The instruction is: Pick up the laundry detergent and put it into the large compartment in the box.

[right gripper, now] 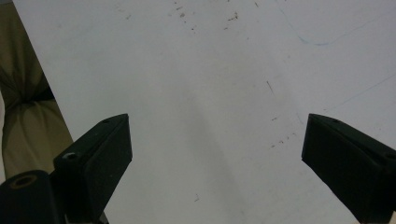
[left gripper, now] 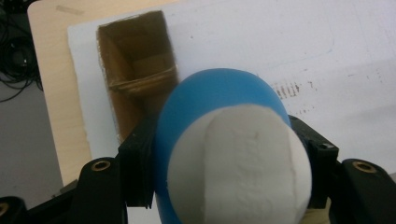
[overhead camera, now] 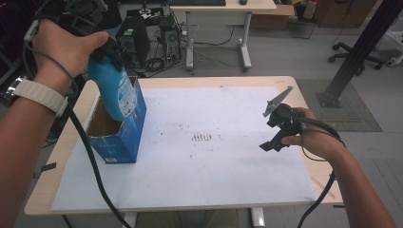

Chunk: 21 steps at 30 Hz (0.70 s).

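Blue bottle (overhead camera: 115,92) with a white cap end is held in the left tongs (overhead camera: 110,50), high above the left part of the worktop (overhead camera: 304,95), its lower end dipping into the open top of a blue carton (overhead camera: 124,137) that stands upright on the white sheet (overhead camera: 228,161). In the high view the bottle's long axis runs steeply downward and leans a little, so its base points into the carton's brown cardboard mouth while the gripped end stays above the rim. From the left gripper view the black jaws press on either flank of the bottle (left gripper: 219,154), closed on it firmly, and the carton's cavity (left gripper: 137,74) lies beyond and to the upper left of the bottle; the bottle does not look centred over that opening. The move that seems to be in hand is lowering the bottle into the carton, and it hinges on bringing that axis in line with the narrow rectangular opening, or the base may catch the carton's near wall or tip it.

Right tongs (overhead camera: 275,135) rest near the right edge of the worktop, well apart from the carton, jaws spread wide with nothing between them (right gripper: 217,154). The left hand (overhead camera: 62,45) is plainly the nearer one.
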### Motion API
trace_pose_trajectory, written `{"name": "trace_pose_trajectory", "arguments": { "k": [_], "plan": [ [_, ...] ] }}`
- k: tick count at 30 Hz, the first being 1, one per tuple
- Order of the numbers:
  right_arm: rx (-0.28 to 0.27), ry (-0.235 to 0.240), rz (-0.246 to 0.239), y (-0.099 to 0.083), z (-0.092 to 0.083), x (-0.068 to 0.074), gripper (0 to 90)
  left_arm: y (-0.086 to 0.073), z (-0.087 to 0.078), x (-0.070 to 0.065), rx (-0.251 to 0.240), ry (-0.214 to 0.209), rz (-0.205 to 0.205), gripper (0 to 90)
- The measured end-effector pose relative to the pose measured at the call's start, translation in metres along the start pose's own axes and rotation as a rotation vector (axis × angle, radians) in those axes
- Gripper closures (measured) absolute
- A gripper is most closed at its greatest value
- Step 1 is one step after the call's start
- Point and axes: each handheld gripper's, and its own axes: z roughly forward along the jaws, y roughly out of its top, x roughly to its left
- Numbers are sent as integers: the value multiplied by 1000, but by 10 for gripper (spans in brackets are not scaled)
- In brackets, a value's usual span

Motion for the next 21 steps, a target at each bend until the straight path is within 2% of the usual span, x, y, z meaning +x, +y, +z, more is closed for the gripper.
{"name": "trace_pose_trajectory", "arguments": {
  "k": [9,12,21],
  "plan": [
    [3,3,-1,1,1,0,88,-1,0,18,3,36,-46,372],
    [10,2,-6,2,2,0,88,-2,2,23,-2,36,-68,373],
    [6,1,-3,0,2,-1,88,-4,11,40,7,59,-123,373]
  ]
}}
